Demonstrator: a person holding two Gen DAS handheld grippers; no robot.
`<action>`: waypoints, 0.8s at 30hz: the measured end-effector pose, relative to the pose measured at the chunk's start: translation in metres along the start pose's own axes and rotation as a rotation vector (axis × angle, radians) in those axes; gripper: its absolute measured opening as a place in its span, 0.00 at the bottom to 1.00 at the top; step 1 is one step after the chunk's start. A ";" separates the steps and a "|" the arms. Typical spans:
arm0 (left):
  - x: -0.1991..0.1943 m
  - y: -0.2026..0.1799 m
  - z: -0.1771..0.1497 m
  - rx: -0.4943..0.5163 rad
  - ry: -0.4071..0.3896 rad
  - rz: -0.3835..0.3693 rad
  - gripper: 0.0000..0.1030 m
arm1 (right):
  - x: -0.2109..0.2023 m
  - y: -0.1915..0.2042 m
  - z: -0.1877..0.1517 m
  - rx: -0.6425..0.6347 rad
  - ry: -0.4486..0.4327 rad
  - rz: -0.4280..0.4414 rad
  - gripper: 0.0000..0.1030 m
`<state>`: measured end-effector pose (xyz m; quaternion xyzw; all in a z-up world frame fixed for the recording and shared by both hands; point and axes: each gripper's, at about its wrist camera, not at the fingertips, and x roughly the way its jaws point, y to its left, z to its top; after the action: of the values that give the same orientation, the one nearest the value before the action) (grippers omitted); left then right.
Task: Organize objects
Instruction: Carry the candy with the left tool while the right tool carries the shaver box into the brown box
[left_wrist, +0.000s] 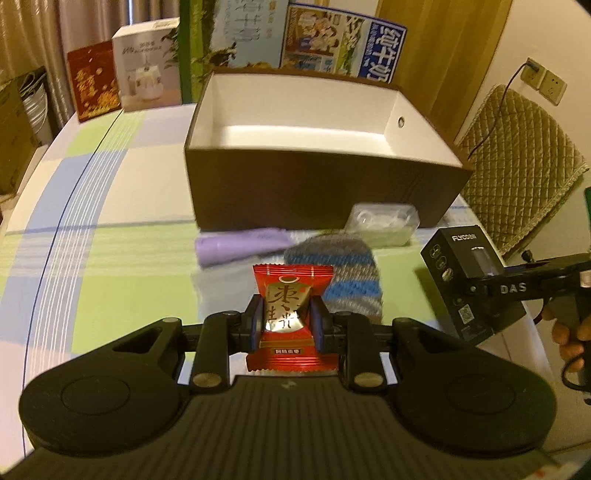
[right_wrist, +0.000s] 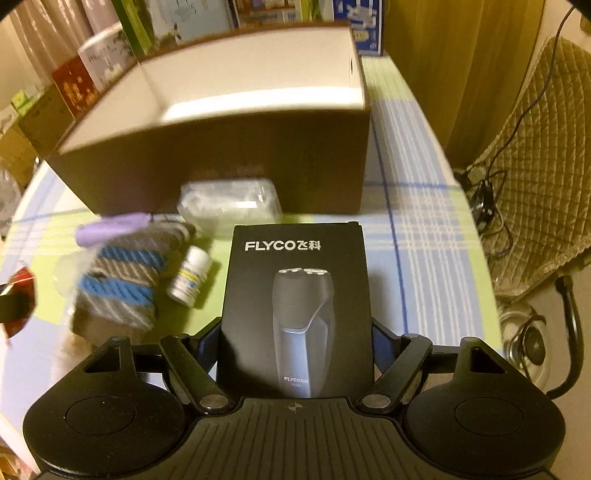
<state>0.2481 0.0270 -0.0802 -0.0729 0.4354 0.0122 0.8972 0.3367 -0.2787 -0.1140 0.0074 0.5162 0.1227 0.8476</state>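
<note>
The left gripper (left_wrist: 287, 320) has its fingers (left_wrist: 255, 318) pressed on both sides of a red candy packet (left_wrist: 291, 317), held above the worktop (left_wrist: 110, 258). The right gripper (right_wrist: 295, 354) clamps a black shaver box (right_wrist: 295, 306) by its side walls, upright. Beyond both lie a striped knit sock (left_wrist: 343, 273), a purple pouch (left_wrist: 240, 245), a small white bottle (right_wrist: 190, 275) and a clear plastic case (left_wrist: 384, 223). Behind these, toward the worktop's far edge, stands an open brown box (left_wrist: 317, 192), white inside.
</note>
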 end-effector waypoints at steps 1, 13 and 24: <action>0.000 0.000 0.004 0.002 -0.006 -0.007 0.21 | -0.006 0.001 0.003 0.000 -0.012 0.007 0.73; 0.015 -0.002 0.085 0.068 -0.101 -0.089 0.21 | -0.062 0.017 0.069 0.065 -0.173 0.123 0.73; 0.064 0.005 0.154 0.020 -0.097 -0.109 0.21 | -0.036 0.040 0.149 0.061 -0.244 0.146 0.73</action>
<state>0.4079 0.0511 -0.0372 -0.0869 0.3869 -0.0372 0.9173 0.4431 -0.2305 -0.0073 0.0854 0.4109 0.1668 0.8922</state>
